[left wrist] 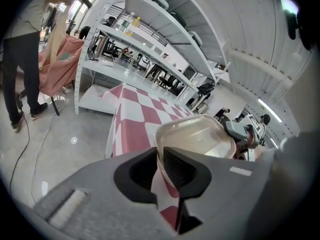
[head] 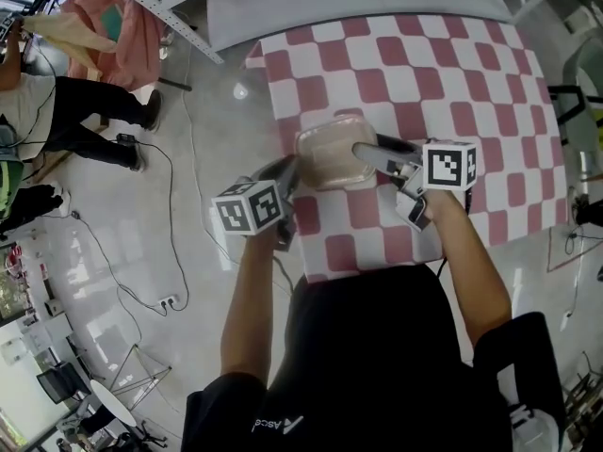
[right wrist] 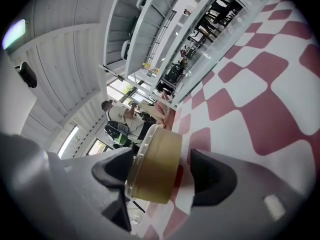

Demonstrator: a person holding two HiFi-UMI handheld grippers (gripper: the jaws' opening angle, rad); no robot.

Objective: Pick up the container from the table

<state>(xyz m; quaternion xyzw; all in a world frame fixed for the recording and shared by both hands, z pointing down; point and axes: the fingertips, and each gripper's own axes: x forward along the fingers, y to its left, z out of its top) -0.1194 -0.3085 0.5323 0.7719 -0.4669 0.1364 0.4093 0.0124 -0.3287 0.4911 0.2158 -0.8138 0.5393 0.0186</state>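
Clamping side: the left hand-held gripper (left wrist: 161,160) is closed to a narrow gap on the near wall of the container (head: 330,151), a pad on each face.
Right hand-held gripper (right wrist: 160,166): jaws spread wide, the container straddled but not pinched, a gap seen at one pad.
Container: clear, shallow, round-cornered, placed over the near part of the red-and-white checked tabletop (head: 424,73), between both hand-held grippers.

The left gripper (left wrist: 161,159) occupies the lower centre of the frame, jaws clamped on the near rim of the container (left wrist: 200,139). The container sits centre right, with the checkered table (left wrist: 142,111) behind it.
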